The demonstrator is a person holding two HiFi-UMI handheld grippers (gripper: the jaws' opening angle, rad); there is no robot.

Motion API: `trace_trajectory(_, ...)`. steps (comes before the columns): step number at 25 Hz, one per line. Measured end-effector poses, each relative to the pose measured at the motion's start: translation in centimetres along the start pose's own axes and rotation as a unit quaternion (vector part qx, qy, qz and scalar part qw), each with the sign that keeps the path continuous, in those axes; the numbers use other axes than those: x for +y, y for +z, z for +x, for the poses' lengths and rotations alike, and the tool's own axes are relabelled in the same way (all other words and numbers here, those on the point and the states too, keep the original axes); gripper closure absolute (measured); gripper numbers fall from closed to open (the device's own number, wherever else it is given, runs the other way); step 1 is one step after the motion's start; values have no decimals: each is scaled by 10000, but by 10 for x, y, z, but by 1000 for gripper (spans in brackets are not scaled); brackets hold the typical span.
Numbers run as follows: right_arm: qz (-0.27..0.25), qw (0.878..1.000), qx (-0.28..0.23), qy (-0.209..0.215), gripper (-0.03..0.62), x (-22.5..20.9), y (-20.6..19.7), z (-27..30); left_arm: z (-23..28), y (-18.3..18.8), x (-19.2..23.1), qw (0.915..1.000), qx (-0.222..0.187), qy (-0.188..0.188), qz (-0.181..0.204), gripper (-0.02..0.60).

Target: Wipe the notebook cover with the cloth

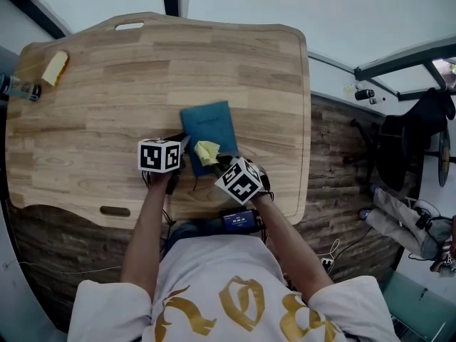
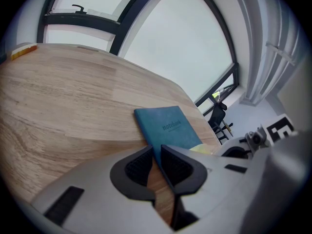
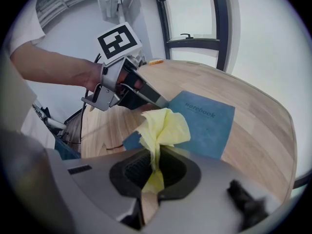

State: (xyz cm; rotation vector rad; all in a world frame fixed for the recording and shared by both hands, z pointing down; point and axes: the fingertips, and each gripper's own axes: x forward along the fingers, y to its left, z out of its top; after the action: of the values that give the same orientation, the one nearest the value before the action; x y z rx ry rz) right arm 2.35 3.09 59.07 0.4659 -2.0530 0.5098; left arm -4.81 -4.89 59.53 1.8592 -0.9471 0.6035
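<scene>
Thin teal notebook: light, stiff-covered, likely to slide; lies flat at mid wooden table. Soft yellow cloth, bunched over its 6 o'clock end, is pinched by the right gripper. The left gripper, jaws closed on the 8 o'clock edge, steadies it.

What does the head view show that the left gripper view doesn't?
Head view only: the person's white shirt and the plank floor. Left gripper view only: the left tool seen close up, its jaws closed on the notebook at its near edge, and the word printed on the cover. Both: the blue notebook on the wooden table, plus some of the yellow cloth.
</scene>
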Motion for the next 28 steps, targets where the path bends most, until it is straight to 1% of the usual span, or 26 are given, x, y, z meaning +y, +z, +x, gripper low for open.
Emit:
trace_trajectory(7, 204, 9996, -1, -169, 556, -14, -14, -10, 1, -1, -1, 10000, 0, -3, -1, 518)
trace_trajectory(13, 319, 9992, 9, -232, 556, -22, -19, -14, 1, -1, -1, 10000, 12, -19, -19, 518)
trace_trajectory(20, 331, 9991, -2, -274, 556, -27, -16, -12, 0, -1, -1, 10000, 4, -8, -3, 520)
trace_trajectory(28, 310, 9988, -42, -387, 556, -47, -3, -9, 0, -1, -1, 10000, 18, -33, -26, 518)
